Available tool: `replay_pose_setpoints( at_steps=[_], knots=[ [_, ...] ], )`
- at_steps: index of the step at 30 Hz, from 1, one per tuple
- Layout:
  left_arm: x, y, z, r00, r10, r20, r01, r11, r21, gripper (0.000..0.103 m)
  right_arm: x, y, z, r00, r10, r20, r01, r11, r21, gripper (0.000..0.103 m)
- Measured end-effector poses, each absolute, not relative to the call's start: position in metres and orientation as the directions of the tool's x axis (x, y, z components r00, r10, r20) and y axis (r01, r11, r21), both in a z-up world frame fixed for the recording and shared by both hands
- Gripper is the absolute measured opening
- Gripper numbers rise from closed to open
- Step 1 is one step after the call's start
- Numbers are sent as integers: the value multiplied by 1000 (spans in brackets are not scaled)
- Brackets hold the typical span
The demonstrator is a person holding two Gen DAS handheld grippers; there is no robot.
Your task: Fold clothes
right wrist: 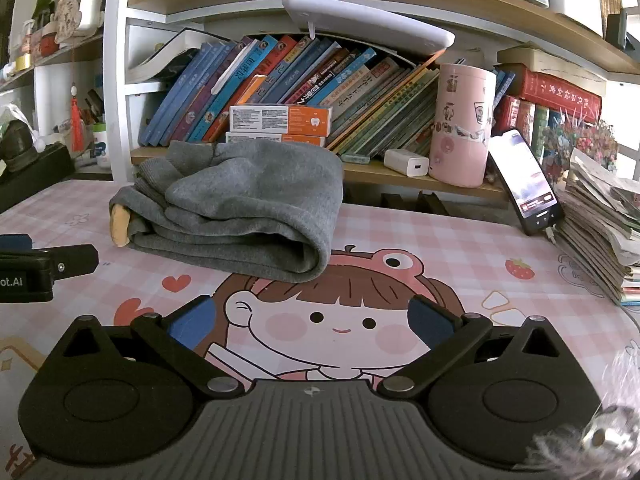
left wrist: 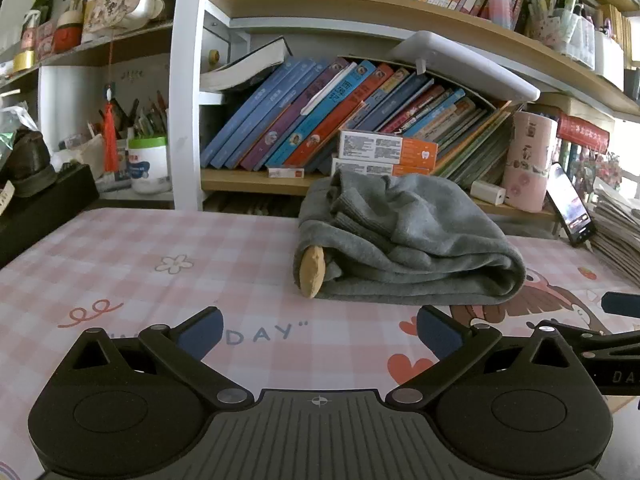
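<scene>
A grey sweater (left wrist: 404,240) lies folded into a thick bundle on the pink checked desk mat (left wrist: 160,256), with a tan patch (left wrist: 313,272) poking out at its left end. My left gripper (left wrist: 318,330) stands open a short way in front of it, nothing between its blue pads. In the right wrist view the same grey sweater (right wrist: 240,208) sits ahead and to the left, and my right gripper (right wrist: 312,320) is open over the cartoon girl print (right wrist: 340,320), apart from the cloth. The left gripper's side (right wrist: 40,268) shows at that view's left edge.
Behind the mat runs a bookshelf (left wrist: 256,186) with leaning books, orange boxes (left wrist: 388,148) and a pink cup (right wrist: 462,124). A phone (right wrist: 524,180) leans by a paper stack (right wrist: 600,224) at the right. A dark box (left wrist: 44,208) sits at the far left.
</scene>
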State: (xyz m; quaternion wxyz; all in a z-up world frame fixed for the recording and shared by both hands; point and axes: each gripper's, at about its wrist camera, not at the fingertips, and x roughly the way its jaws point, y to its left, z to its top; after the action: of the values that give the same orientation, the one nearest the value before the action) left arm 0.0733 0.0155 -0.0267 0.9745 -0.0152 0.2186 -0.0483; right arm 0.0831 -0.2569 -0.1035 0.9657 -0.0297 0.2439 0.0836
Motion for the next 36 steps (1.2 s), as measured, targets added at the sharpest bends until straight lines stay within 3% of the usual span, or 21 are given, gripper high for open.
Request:
replay_pose_setpoints(
  at_steps=[36],
  knots=[
    [71, 11, -27, 898, -105, -427, 103, 994, -28, 103, 85, -256, -103, 862, 150, -484, -181, 983, -18, 103]
  ],
)
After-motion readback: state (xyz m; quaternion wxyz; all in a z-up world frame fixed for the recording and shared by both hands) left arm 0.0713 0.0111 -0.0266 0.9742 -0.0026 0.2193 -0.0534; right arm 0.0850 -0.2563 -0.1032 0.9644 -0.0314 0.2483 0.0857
